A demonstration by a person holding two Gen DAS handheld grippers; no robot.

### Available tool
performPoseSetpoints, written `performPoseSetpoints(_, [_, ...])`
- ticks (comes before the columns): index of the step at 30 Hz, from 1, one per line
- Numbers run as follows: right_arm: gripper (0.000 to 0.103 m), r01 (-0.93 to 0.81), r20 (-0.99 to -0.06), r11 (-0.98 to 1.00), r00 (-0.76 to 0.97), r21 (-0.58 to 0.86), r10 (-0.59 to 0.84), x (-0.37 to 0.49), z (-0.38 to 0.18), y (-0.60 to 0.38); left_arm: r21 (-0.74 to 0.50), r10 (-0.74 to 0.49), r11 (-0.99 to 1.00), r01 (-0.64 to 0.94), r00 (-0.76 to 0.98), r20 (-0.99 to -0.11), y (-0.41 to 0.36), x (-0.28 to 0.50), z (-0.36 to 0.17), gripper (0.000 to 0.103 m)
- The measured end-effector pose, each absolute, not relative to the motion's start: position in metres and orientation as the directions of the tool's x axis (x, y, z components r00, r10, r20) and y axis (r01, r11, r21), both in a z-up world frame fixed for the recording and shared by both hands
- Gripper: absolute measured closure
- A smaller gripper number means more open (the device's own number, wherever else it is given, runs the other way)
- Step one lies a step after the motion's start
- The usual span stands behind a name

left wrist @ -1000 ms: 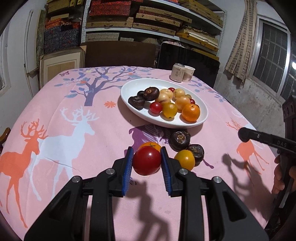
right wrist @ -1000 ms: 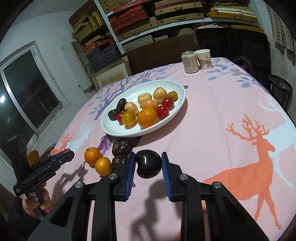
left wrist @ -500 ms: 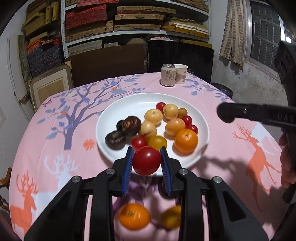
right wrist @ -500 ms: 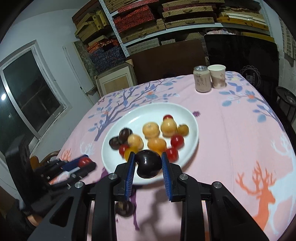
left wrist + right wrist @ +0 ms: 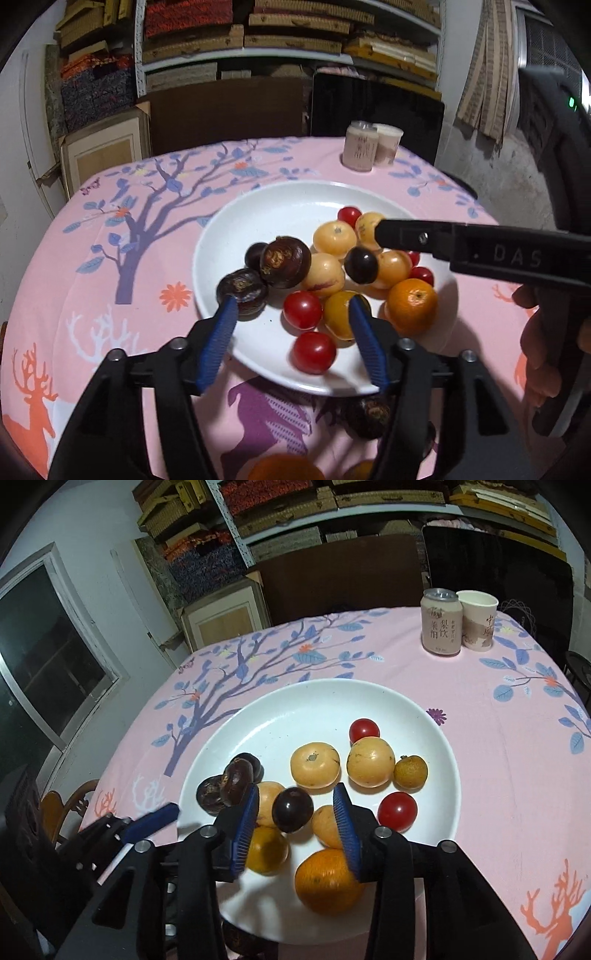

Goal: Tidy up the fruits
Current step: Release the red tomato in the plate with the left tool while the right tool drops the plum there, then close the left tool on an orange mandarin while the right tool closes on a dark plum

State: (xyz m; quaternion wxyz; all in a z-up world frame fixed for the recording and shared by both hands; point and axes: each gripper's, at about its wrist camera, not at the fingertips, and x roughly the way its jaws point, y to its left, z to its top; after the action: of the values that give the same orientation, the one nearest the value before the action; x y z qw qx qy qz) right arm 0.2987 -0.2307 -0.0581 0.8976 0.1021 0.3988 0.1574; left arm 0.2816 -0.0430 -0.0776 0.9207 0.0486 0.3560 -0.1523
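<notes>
A white oval plate (image 5: pixel 280 206) (image 5: pixel 317 701) holds several fruits: yellow, orange, red and dark brown ones. My left gripper (image 5: pixel 291 314) is open over the plate's near rim. A red tomato (image 5: pixel 314 352) lies on the plate between and just below its blue pads. My right gripper (image 5: pixel 295 805) is open over the plate. A dark round fruit (image 5: pixel 292 809) (image 5: pixel 361 265) sits between its pads on top of the pile, touching neither pad.
A drink can (image 5: pixel 441 622) and a paper cup (image 5: pixel 476 622) stand at the table's far side. A dark fruit (image 5: pixel 369 415) and an orange fruit (image 5: pixel 284 469) lie on the pink cloth in front of the plate. A wooden chair (image 5: pixel 70 801) stands at the left.
Both grippers moved forward over the plate and opened. The left let go of the red tomato, the right let go of the dark fruit; both fruits now sit on the plate.
</notes>
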Motion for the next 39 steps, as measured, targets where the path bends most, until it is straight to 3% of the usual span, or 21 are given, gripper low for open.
performPoseSetpoints(9, [0.043, -0.167, -0.624, 0.916, 0.686, 0.365, 0.374, 0.2, -0.06, -0.262, 0.002, -0.262, 0.933, 0.361, 0.681, -0.684, -0.013, 0.202, -0.082, 0.032])
performPoseSetpoints(16, [0.043, -0.165, -0.665, 0.923, 0.651, 0.346, 0.366, 0.151, -0.11, -0.258, 0.035, -0.202, 0.943, 0.332, 0.652, -0.731, -0.01, 0.196, -0.114, 0.032])
performPoseSetpoints(24, [0.043, -0.184, -0.634, 0.917, 0.673, 0.355, 0.381, 0.138, -0.109, -0.26, 0.027, -0.163, 0.954, 0.3, 0.591, -0.79, -0.01, 0.213, -0.138, 0.032])
performPoseSetpoints(28, [0.05, -0.209, -0.666, 0.923, 0.642, 0.325, 0.38, 0.138, -0.116, -0.251, 0.018, -0.168, 0.955, 0.297, 0.589, -0.79, -0.01, 0.213, -0.139, 0.032])
performPoseSetpoints(29, [0.055, -0.22, -0.675, 0.922, 0.63, 0.32, 0.385, 0.139, -0.118, -0.247, 0.018, -0.17, 0.955, 0.297, 0.593, -0.787, -0.01, 0.212, -0.138, 0.033])
performPoseSetpoints(31, [0.057, -0.244, -0.68, 0.922, 0.624, 0.299, 0.386, 0.138, -0.116, -0.24, -0.016, -0.212, 0.948, 0.318, 0.592, -0.778, -0.009, 0.21, -0.135, 0.052])
performPoseSetpoints(32, [0.057, -0.255, -0.684, 0.924, 0.621, 0.285, 0.383, 0.137, -0.116, -0.235, -0.03, -0.232, 0.943, 0.332, 0.587, -0.775, -0.009, 0.208, -0.134, 0.056])
performPoseSetpoints(39, [0.057, -0.311, -0.746, 0.935, 0.579, 0.17, 0.328, 0.152, -0.12, -0.202, -0.05, -0.241, 0.949, 0.311, 0.615, -0.751, -0.001, 0.204, -0.127, 0.058])
